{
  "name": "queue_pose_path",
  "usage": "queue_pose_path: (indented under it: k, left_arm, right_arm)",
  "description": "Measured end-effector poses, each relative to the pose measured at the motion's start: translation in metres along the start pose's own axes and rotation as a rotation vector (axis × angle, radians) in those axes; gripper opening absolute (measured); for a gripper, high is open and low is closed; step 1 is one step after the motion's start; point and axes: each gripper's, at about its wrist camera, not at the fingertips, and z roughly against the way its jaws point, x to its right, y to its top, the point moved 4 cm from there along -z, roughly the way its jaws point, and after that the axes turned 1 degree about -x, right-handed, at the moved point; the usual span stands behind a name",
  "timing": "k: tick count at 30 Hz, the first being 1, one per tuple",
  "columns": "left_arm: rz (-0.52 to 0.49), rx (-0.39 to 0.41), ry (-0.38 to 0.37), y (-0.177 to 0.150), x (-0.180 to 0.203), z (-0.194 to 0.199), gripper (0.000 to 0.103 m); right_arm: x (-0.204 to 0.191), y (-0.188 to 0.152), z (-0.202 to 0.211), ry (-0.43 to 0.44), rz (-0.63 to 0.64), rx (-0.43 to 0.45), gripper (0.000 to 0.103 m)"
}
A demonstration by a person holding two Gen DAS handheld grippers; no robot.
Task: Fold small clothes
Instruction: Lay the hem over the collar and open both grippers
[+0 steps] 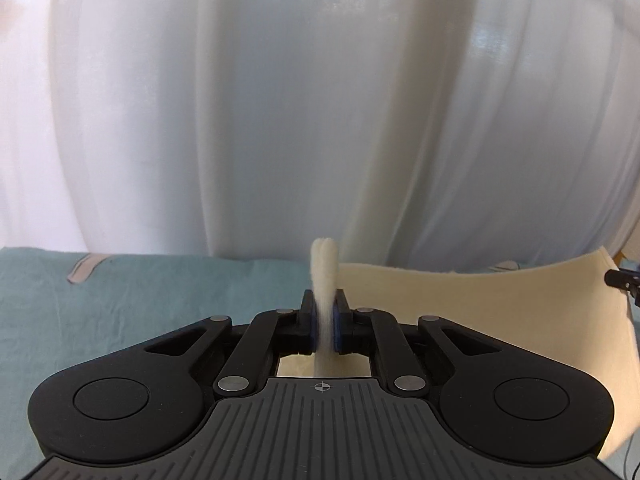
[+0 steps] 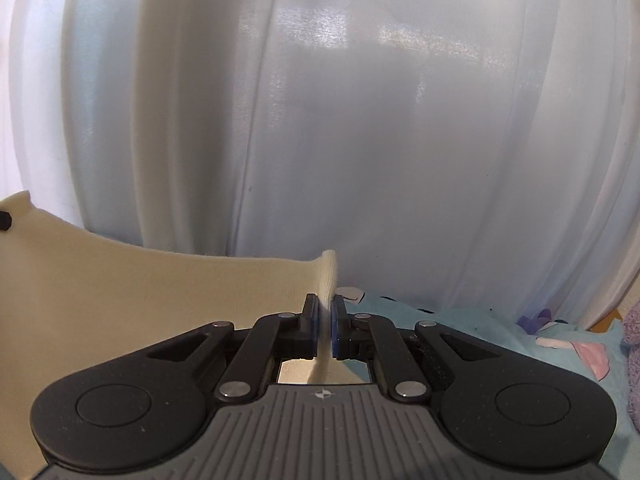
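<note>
Behind cream garment (image 1: 460, 312), white curtain (image 1: 280, 120)

One cream garment (image 1: 460, 300) hangs between two grippers, the left (image 1: 325, 320) and the right (image 2: 325, 326). One teal sheet (image 1: 140, 300) lies below, and one white curtain (image 1: 280, 120) hangs behind.

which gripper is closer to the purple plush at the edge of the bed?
Right. The plush shows at the right gripper view's right edge. The left gripper holds the cloth's other end, farther off; no plush in its view.
</note>
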Motion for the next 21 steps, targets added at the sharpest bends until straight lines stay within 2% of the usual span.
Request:
queue_pose_path:
  k: [5,12,14,15,17,18,20,21]
  left_arm:
    - [-0.014,-0.014,0.079,0.007,0.003,-0.046,0.01]
    - [-0.036,-0.065,0.175,-0.007,0.0,-0.087,0.011]
    - [-0.036,-0.098,0.23,-0.012,-0.002,-0.094,0.022]
    - [-0.029,-0.107,0.258,-0.014,-0.003,-0.093,0.025]
    - [-0.012,-0.089,0.268,-0.015,-0.001,-0.083,0.029]
    - [-0.004,-0.06,0.253,-0.014,0.004,-0.076,0.03]
    - [0.0,-0.023,0.183,-0.012,0.019,-0.072,0.042]
    - [-0.006,-0.023,0.118,-0.011,0.031,-0.077,0.045]
  right_arm:
    - [-0.001,0.007,-0.046,-0.053,-0.028,-0.021,0.005]
    - [-0.004,-0.004,-0.087,-0.091,-0.02,-0.086,0.006]
    - [0.001,-0.007,-0.091,-0.147,-0.031,-0.105,0.007]
    - [0.003,-0.006,-0.089,-0.161,-0.043,-0.094,0.012]
    - [-0.001,-0.002,-0.082,-0.123,-0.081,-0.063,0.012]
    - [-0.009,-0.001,-0.08,-0.066,-0.088,-0.064,0.012]
    - [-0.035,-0.001,-0.083,0.067,-0.077,-0.082,0.012]
    - [-0.054,-0.005,-0.085,0.143,-0.052,-0.094,0.012]
